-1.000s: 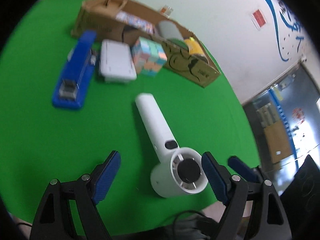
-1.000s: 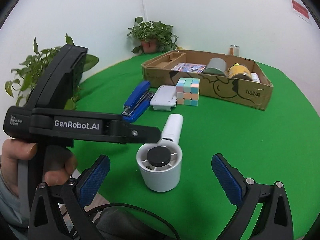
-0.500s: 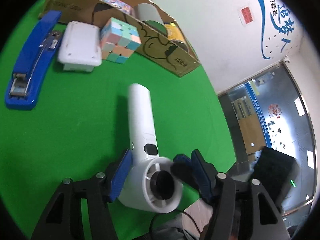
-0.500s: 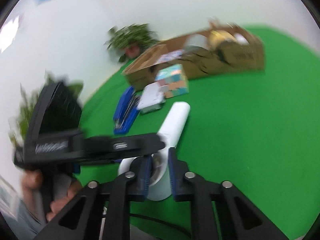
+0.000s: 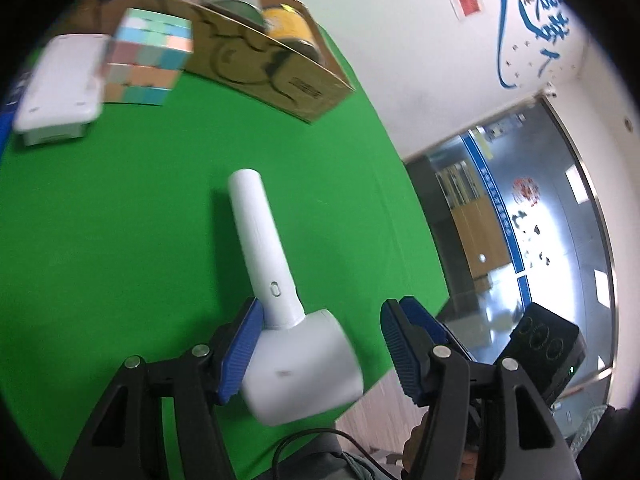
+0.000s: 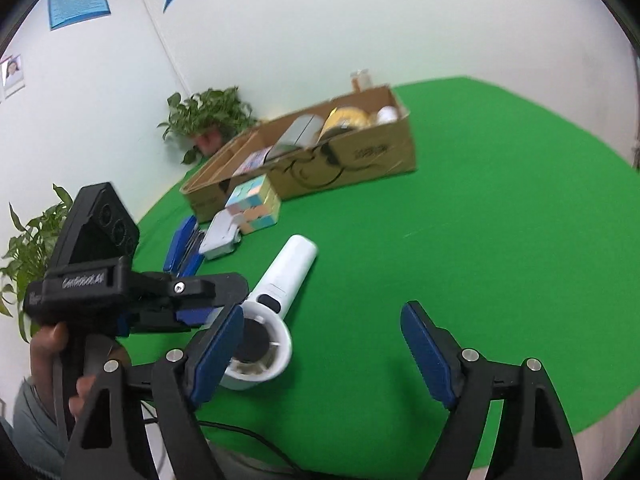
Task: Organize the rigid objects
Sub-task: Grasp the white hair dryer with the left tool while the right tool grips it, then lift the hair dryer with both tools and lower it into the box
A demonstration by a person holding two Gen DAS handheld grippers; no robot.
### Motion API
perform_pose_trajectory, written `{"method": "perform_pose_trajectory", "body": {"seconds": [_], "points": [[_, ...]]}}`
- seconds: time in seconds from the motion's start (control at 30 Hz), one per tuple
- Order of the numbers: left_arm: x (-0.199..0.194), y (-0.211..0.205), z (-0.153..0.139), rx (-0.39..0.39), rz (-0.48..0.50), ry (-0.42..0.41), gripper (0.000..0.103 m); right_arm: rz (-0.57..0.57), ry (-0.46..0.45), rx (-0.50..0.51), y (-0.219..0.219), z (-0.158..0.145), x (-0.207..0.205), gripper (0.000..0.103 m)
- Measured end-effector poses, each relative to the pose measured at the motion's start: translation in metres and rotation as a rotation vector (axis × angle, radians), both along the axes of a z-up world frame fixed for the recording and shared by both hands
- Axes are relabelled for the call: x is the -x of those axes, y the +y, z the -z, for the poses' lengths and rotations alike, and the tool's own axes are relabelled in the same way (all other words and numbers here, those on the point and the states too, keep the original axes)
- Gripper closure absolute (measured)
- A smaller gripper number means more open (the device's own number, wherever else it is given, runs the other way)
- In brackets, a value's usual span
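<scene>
A white handheld fan (image 5: 280,312) lies near the front edge of the green table (image 5: 100,220), handle pointing away. In the left wrist view its round head sits between the fingers of my left gripper (image 5: 320,344); the left pad (image 5: 240,352) touches it, the right pad stands apart, so the jaws are open. In the right wrist view the fan (image 6: 276,292) shows with the left gripper (image 6: 192,312) beside its head. My right gripper (image 6: 324,356) is open and empty, just right of the fan head.
A cardboard box (image 6: 320,160) holding cans and a booklet stands at the back. In front of it are a pastel puzzle cube (image 6: 254,204), a white flat case (image 6: 220,236) and a blue stapler (image 6: 182,252). Potted plants (image 6: 208,116) stand by the wall.
My left gripper closed around the fan head, then opened; the fan head has turned over. My right gripper was shut half a second ago and is now wide open.
</scene>
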State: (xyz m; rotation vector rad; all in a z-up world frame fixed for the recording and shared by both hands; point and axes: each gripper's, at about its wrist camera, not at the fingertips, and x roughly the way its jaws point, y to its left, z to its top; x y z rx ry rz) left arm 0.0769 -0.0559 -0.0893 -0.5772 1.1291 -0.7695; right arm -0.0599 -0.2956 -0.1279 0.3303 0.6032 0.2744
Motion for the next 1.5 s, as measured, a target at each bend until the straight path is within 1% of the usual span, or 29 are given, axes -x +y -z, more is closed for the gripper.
{"method": "perform_pose_trajectory", "body": {"seconds": [0.07,0.17,0.2,0.27,0.3,0.33,0.4,0.5,0.53,0.6,0.73,0.87,0.9,1.0,1.07,1.13,1.2,1.4,1.47,1.5], "points": [[-0.002,-0.008,0.001,-0.014,0.022,0.004,0.043,-0.021,-0.05,0.055,0.006,-0.004,0.011,0.022],[-0.006,-0.008,0.003,-0.04,0.02,0.023,0.043,-0.094,-0.085,0.116,0.026,-0.01,0.02,0.023],[-0.007,-0.007,0.005,-0.057,0.017,0.033,0.043,-0.115,-0.081,0.13,0.034,-0.009,0.02,0.023],[-0.01,-0.008,0.008,-0.069,0.018,0.055,0.043,-0.117,-0.048,0.161,0.047,-0.002,0.017,0.024],[-0.01,-0.009,0.008,-0.066,0.022,0.068,0.043,-0.106,-0.029,0.174,0.05,0.001,0.014,0.028],[-0.009,-0.01,0.01,-0.059,0.027,0.08,0.043,-0.099,-0.012,0.18,0.053,0.004,0.011,0.036],[-0.01,-0.013,0.013,-0.041,0.042,0.106,0.043,-0.112,0.037,0.194,0.058,0.013,0.001,0.042],[-0.01,-0.016,0.019,-0.041,0.034,0.136,0.043,-0.127,0.059,0.21,0.067,0.021,-0.004,0.047],[-0.01,-0.016,0.023,-0.048,0.029,0.152,0.043,-0.121,0.055,0.217,0.069,0.022,-0.005,0.048],[-0.008,-0.014,0.027,-0.024,0.009,0.168,0.043,-0.112,0.05,0.208,0.069,0.023,-0.005,0.048],[-0.011,-0.009,0.029,-0.018,-0.022,0.174,0.042,-0.103,0.043,0.197,0.071,0.024,-0.009,0.048],[-0.015,-0.006,0.03,-0.019,-0.024,0.185,0.042,-0.1,0.049,0.18,0.072,0.022,-0.011,0.047],[-0.017,-0.006,0.031,-0.017,-0.024,0.188,0.043,-0.101,0.047,0.183,0.073,0.022,-0.012,0.047],[-0.023,-0.003,0.034,-0.002,-0.026,0.21,0.051,-0.109,0.035,0.208,0.075,0.023,-0.007,0.047],[-0.027,-0.002,0.037,-0.006,-0.027,0.223,0.064,-0.122,0.026,0.23,0.077,0.022,-0.002,0.047],[-0.028,-0.003,0.039,-0.024,-0.019,0.219,0.07,-0.142,0.019,0.237,0.08,0.022,0.003,0.048],[-0.028,-0.003,0.037,-0.031,-0.012,0.209,0.07,-0.145,0.011,0.266,0.084,0.022,0.004,0.048],[-0.028,0.002,0.031,-0.053,-0.034,0.194,0.07,-0.152,0.022,0.247,0.086,0.018,0.001,0.048],[-0.029,0.007,0.024,-0.039,-0.042,0.185,0.07,-0.145,-0.001,0.245,0.089,0.013,0.001,0.048],[-0.03,0.01,0.016,-0.043,-0.049,0.168,0.07,-0.144,-0.018,0.252,0.091,0.008,0.002,0.048]]}}
